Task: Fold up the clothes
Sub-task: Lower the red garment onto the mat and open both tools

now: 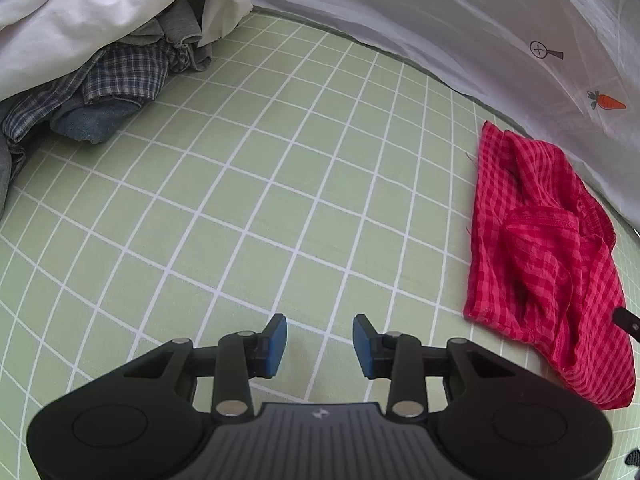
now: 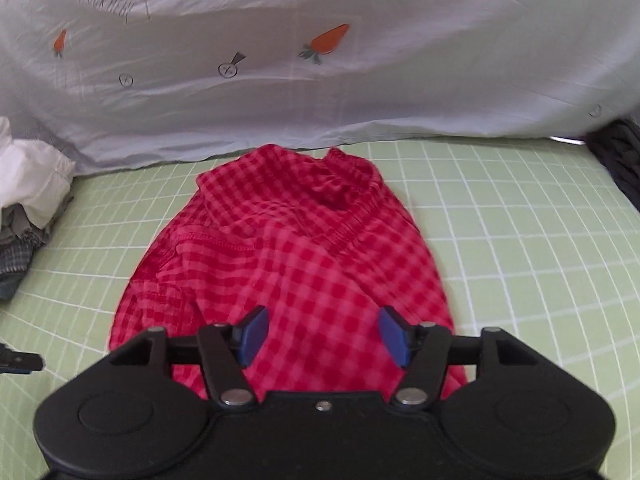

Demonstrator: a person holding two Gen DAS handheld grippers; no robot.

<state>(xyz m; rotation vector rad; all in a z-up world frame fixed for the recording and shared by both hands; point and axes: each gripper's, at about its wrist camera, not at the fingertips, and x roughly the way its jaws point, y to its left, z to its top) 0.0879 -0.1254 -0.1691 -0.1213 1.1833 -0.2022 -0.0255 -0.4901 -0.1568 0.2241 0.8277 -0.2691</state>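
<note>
A red checked garment [image 2: 296,256] lies crumpled on the green grid sheet [image 2: 520,240], its elastic waistband toward the far side. My right gripper [image 2: 322,334] is open above its near edge, holding nothing. The garment also shows in the left wrist view [image 1: 548,264] at the right. My left gripper [image 1: 320,344] is open and empty over the bare green sheet [image 1: 260,200], well left of the garment. The tip of the right gripper shows at the right edge of the left wrist view [image 1: 628,320].
A pile of unfolded clothes [image 1: 108,76], blue plaid and grey under a white cloth [image 1: 100,4], lies at the far left. A pale quilt with carrot prints [image 2: 320,60] borders the far side. A dark knitted item [image 2: 616,156] sits at the far right.
</note>
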